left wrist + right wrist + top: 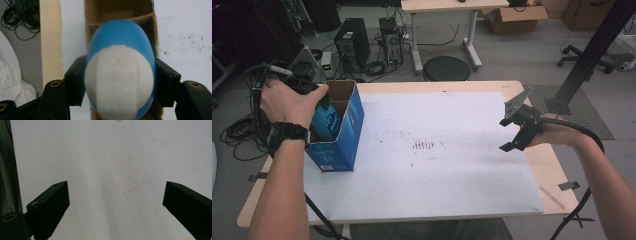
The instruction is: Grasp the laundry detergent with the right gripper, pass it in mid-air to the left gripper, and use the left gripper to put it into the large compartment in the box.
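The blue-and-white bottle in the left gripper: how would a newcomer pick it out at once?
Start at the white board covering the wooden table, then go to its left edge, where an open blue cardboard box stands. The rounded blue plastic bottle with a white label sits in its mouth, clamped by the left gripper; nothing else there is glossy and curved.

Wooden table [557, 172], white sheet [437, 170] covering most of its top. Blue cardboard box [343, 135] stands open on the sheet's left edge; scuff marks right of the box.

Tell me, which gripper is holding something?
The left gripper. Its jaws squeeze a blue and white bottle over the blue box. The right gripper is open with nothing between its jaws.
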A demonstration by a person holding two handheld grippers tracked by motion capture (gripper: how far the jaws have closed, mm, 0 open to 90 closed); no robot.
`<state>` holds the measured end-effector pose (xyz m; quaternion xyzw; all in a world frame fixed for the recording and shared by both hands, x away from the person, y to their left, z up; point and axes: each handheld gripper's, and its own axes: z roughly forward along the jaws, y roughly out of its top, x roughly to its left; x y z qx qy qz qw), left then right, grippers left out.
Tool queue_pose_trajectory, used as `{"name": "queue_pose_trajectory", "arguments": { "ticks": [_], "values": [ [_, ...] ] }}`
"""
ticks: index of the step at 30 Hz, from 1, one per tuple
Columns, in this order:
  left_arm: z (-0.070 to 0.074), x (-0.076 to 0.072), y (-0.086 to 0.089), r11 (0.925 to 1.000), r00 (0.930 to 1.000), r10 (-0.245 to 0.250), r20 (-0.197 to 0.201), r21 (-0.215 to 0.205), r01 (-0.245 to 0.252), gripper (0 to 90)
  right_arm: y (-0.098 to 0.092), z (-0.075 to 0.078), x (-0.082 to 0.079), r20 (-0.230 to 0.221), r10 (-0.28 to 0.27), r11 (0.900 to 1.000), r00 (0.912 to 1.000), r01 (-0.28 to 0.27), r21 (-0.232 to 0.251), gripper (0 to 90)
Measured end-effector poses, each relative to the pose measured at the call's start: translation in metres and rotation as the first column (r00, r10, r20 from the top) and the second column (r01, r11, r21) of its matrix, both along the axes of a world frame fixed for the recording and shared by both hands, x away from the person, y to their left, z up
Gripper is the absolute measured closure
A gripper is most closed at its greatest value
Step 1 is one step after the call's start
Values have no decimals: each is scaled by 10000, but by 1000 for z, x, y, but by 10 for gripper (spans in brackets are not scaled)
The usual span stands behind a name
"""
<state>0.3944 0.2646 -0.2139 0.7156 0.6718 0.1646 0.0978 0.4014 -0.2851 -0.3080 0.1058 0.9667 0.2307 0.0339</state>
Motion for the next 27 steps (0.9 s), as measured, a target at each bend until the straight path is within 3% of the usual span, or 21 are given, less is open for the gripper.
{"name": "queue_pose_trajectory", "arguments": {
  "ticks": [6,12,21,27],
  "values": [
    [-24,1,1,9996,9996,-58,-284,-284,50,385,-1,-1,0,-40,-45,10000,10000,45,74,67],
    [-43,3,0,9998,9990,12,-441,-198,-21,385,-1,-3,-1,-90,-51,10000,9999,51,1,67],
    [-59,3,0,9999,9973,-50,-735,-108,42,385,-3,-2,-1,-86,-180,9998,9998,180,58,69],
    [-63,1,2,9997,9976,-45,-695,-229,29,384,-3,-3,-2,-113,-170,9998,9998,171,34,69]
  ]
}}
